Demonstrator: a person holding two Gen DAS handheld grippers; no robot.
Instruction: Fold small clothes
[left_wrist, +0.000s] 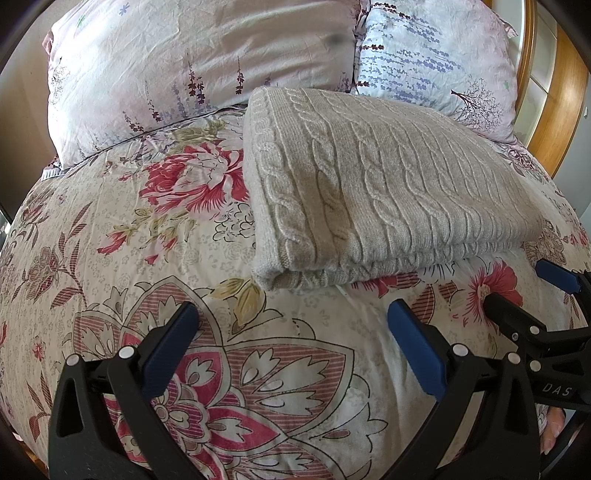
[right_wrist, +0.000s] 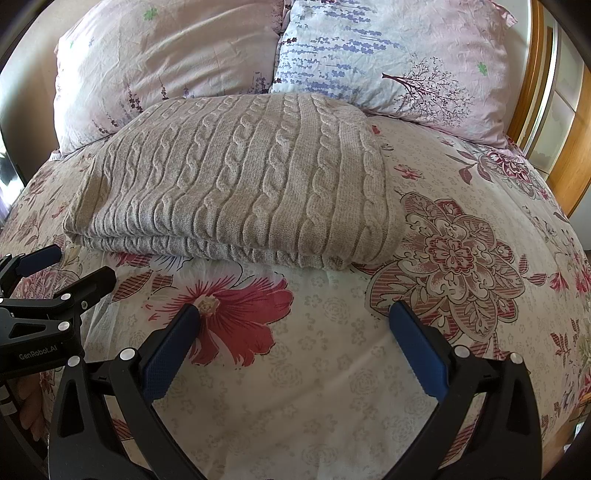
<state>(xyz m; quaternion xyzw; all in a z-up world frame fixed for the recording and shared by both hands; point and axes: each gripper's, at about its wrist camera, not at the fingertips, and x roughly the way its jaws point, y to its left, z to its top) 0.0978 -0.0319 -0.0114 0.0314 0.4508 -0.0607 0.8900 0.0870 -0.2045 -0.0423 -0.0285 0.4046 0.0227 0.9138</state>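
Honestly, we've got the left gripper (left_wrist: 291, 325) and right gripper (right_wrist: 293, 323) both spread wide and empty, with the cable-knit sweater (right_wrist: 236, 188) folded at 12 o'clock on the floral duvet (right_wrist: 332, 369), looking thick, floppy, grippy, so we'd pinch its near-edge corners.

Bare duvet (left_wrist: 295, 332) before folded sweater (left_wrist: 369, 184)

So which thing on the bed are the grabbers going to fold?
Look at the flowery bedspread, just below the two pillows. The folded beige cable-knit sweater lies there. It is the only plain, bumpy, rope-patterned thing; everything around it is smooth printed cloth.
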